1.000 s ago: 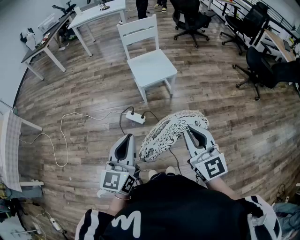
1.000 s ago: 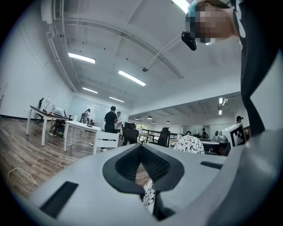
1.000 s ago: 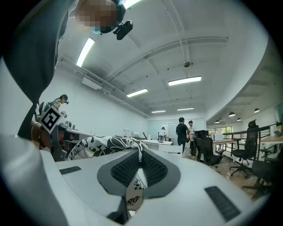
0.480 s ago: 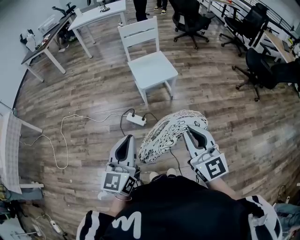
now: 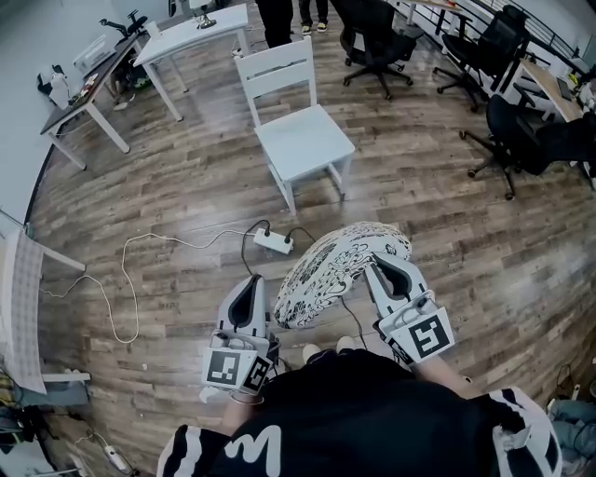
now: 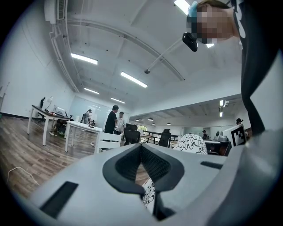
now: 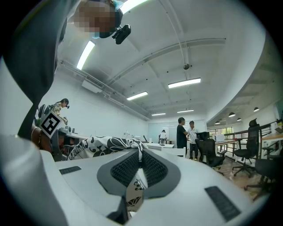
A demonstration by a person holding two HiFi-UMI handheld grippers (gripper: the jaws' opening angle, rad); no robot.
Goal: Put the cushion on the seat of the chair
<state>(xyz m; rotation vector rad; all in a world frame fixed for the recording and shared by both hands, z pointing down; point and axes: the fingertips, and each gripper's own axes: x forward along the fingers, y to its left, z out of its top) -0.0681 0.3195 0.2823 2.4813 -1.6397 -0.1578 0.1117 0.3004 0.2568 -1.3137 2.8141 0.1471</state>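
So the right hand-held gripper [image 5: 376, 265] is clamped tight on the upper end of the puffy black-and-white patterned fabric cushion [image 5: 337, 268]. In the right gripper view the fabric is seen pinched between the closed jaws [image 7: 140, 155]. The left hand-held gripper [image 5: 249, 283] is closed up too. In its own view [image 6: 140, 148] a strip of the same patterned fabric is seen low down between the jaws, so the cushion's lower end looks gripped there as well.

The cushion is held up in the air between the two, tilted, with the right end carried higher, close in front of the person and over the brown wood-plank floor [image 5: 447, 233].

The white wooden chair with a slatted back [image 5: 303, 140] is parked well apart from the cushion, further ahead. A white power strip [image 5: 273, 242] is laid on the floor between them. Further out, a white table [image 5: 191, 26] and some black office chairs [image 5: 377, 42] are seen.
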